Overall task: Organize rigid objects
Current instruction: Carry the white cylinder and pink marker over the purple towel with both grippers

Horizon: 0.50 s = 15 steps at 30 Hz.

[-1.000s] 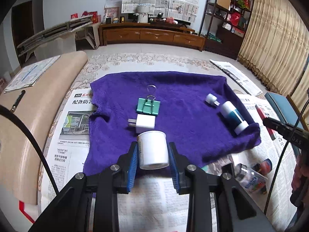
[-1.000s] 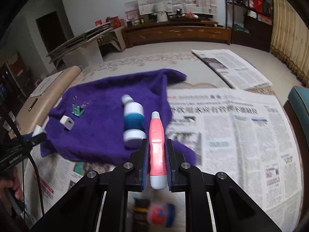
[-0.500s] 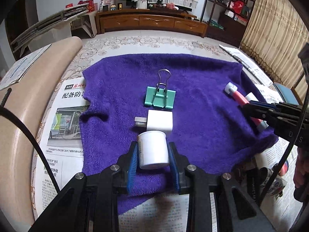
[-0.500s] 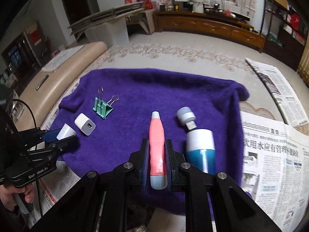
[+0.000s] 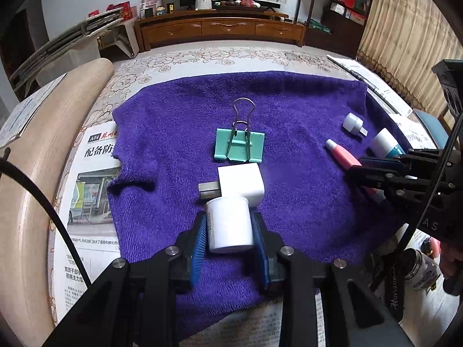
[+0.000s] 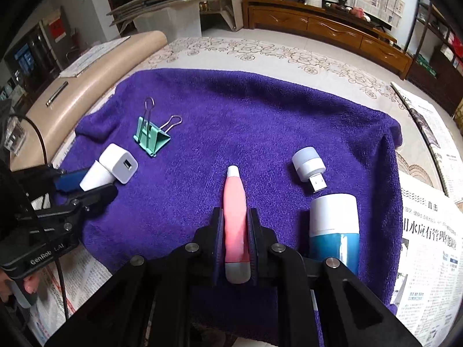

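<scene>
My left gripper (image 5: 230, 228) is shut on a white cylindrical jar (image 5: 228, 224), held low over the purple towel (image 5: 289, 110) just behind a white charger cube (image 5: 240, 182). A green binder clip (image 5: 239, 146) lies beyond the cube. My right gripper (image 6: 235, 231) is shut on a pink tube (image 6: 235, 211), low over the towel (image 6: 260, 110). Beside it lie a blue-and-white bottle (image 6: 334, 225) and a small white USB lamp (image 6: 308, 166). The left gripper with the jar (image 6: 94, 177) also shows in the right wrist view, touching the charger cube (image 6: 120, 163).
Newspapers (image 5: 89, 190) lie under and around the towel. A beige padded bench (image 5: 37, 150) runs along the left. Small bottles (image 5: 419, 269) sit off the towel at the front right. A wooden cabinet (image 5: 220, 29) stands far behind.
Both grippers have moved forward and lower over the towel with their objects. The jar now sits right behind the charger cube; the pink tube has come in beside the blue bottle.
</scene>
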Available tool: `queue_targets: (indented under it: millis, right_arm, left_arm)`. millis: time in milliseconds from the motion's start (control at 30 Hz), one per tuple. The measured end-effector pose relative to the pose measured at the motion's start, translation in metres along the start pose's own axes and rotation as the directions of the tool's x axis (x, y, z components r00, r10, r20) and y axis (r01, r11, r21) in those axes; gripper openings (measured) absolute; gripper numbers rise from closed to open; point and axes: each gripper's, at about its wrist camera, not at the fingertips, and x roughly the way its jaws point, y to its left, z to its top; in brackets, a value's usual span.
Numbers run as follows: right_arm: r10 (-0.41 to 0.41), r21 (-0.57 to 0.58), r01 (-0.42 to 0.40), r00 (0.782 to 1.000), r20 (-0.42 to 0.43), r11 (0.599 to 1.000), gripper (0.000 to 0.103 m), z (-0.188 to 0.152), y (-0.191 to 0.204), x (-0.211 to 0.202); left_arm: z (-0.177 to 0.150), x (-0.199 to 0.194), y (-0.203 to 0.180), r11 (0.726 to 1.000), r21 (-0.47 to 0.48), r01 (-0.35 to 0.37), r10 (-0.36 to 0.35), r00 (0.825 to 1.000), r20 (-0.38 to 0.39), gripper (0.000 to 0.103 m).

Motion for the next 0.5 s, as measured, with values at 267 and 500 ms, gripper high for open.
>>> queue_targets:
  millis: [267,500]
  right_arm:
    - [-0.019,-0.087,0.017,1.000,-0.019,0.996,0.017,0.0014,0.0075,0.0046]
    - [0.027,-0.107,-0.029,0.999,-0.018,0.994,0.026,-0.0010,0.0016,0.0026]
  left_arm:
    - [0.0022,0.0008,0.0006,0.999,0.033,0.010,-0.009,1.000,-0.023,0.030]
    - [0.0043,0.0011,0.0076,1.000,-0.005,0.028,-0.028,0.999,-0.039,0.064]
